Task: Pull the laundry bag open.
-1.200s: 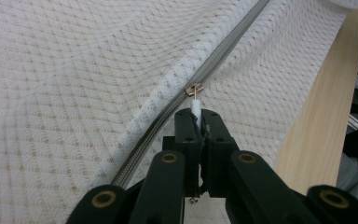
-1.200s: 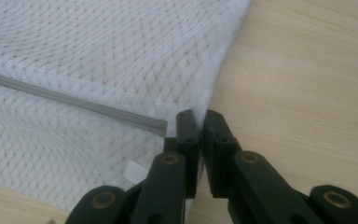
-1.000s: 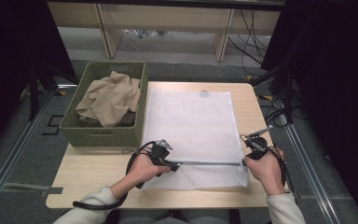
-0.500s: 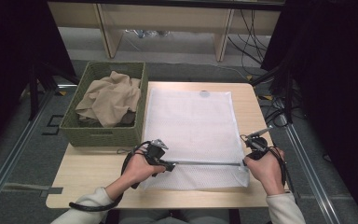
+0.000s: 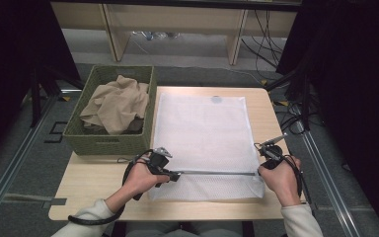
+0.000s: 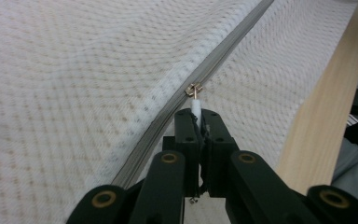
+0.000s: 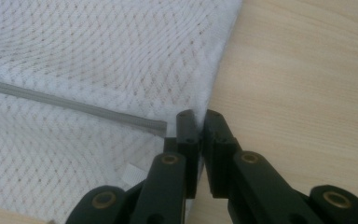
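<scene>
**Fingers pinched at both ends of the zip**

Left gripper (image 6: 196, 112): fingers pressed together on the white zip pull (image 6: 196, 106), just below the small brass slider (image 6: 194, 89). Right gripper (image 7: 197, 114): fingers closed on the side edge of the white mesh bag (image 5: 205, 138), just beside the end of the grey zip (image 7: 74, 106).

Bag flat on the wooden table (image 5: 94, 187), long axis running away from the person, far end close to the table's back edge. Left side touching or nearly touching the green basket (image 5: 109, 141), with a tan cloth (image 5: 116, 101) heaped inside. Zip (image 5: 212, 173) crosswise near the bag's near end, stretched straight between the two grippers, at right angles to the long axis. Slider at the zip's left end, pull pointing toward the left gripper (image 5: 170, 174).

Bare wood wide to the left of the left hand (image 5: 140, 177) and along the near edge. Only a narrow strip to the right of the right gripper (image 5: 264, 159), with the right hand (image 5: 279, 177) close to the table's right edge.
</scene>
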